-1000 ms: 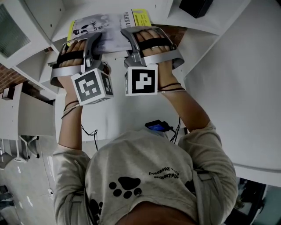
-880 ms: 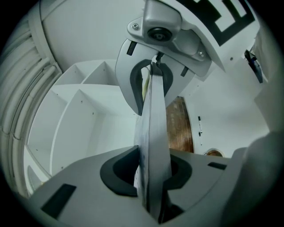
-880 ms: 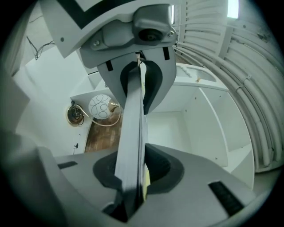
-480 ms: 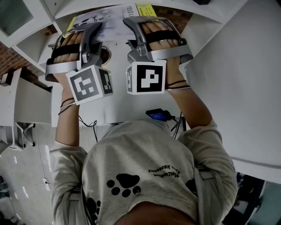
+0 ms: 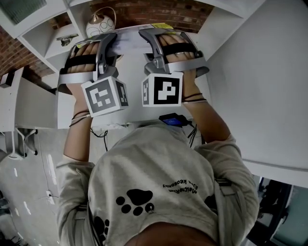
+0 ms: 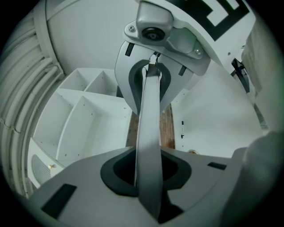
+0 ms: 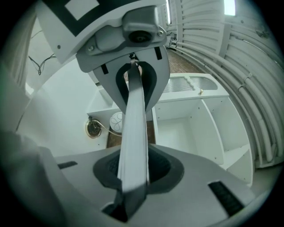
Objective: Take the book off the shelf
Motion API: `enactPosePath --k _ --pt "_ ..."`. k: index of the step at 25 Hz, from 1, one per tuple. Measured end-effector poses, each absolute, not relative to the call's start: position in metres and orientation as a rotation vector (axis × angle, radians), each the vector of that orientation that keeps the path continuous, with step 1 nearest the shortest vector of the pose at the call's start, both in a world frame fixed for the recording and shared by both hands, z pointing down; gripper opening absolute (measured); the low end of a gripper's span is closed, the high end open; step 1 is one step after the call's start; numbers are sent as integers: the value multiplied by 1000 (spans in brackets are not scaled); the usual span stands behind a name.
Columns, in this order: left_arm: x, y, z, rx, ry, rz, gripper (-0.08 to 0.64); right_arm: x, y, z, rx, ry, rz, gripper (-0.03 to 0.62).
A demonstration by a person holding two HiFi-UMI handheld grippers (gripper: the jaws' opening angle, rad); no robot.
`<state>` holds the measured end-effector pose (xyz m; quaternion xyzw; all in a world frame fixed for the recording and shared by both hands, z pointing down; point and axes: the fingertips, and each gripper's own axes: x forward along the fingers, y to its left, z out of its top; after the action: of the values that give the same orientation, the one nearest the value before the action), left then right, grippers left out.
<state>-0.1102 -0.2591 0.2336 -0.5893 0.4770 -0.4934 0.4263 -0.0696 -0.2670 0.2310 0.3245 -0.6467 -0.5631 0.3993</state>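
The book (image 5: 131, 43), with a pale cover and a yellow strip at its far edge, is held flat in the air between both grippers, in front of the white shelf (image 5: 45, 36). My left gripper (image 5: 109, 42) is shut on its left side and my right gripper (image 5: 147, 39) on its right side. In the left gripper view the book (image 6: 148, 142) runs edge-on from my left gripper (image 6: 148, 179) to the right gripper's housing (image 6: 153, 66) opposite. In the right gripper view the book's page edge (image 7: 134, 133) sits clamped in my right gripper (image 7: 133, 177).
The shelf's open white cubbies (image 6: 84, 119) (image 7: 191, 128) stand before a brick wall (image 5: 159, 10). A round white ornament with a gold handle (image 5: 100, 23) (image 7: 116, 122) sits in one cubby. A dark device (image 5: 172, 120) with cables lies on the white table below. A white wall (image 5: 260, 81) is on the right.
Both grippers have carried the book out of the shelf and downward together. Less of its cover shows now, and the brick wall and the ornament have come into view.
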Motion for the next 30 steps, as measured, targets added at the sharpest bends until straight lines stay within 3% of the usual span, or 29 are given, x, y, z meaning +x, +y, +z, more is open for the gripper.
enactPosePath --k 20,30 --pt "-88 -84 281 -1611 1081 -1226 83 -47 -88 278 845 -1638 -1270 83" --pt "-79 -55 312 -1628 1068 -1234 83 -37 -59 308 870 -1650 -1234 84"
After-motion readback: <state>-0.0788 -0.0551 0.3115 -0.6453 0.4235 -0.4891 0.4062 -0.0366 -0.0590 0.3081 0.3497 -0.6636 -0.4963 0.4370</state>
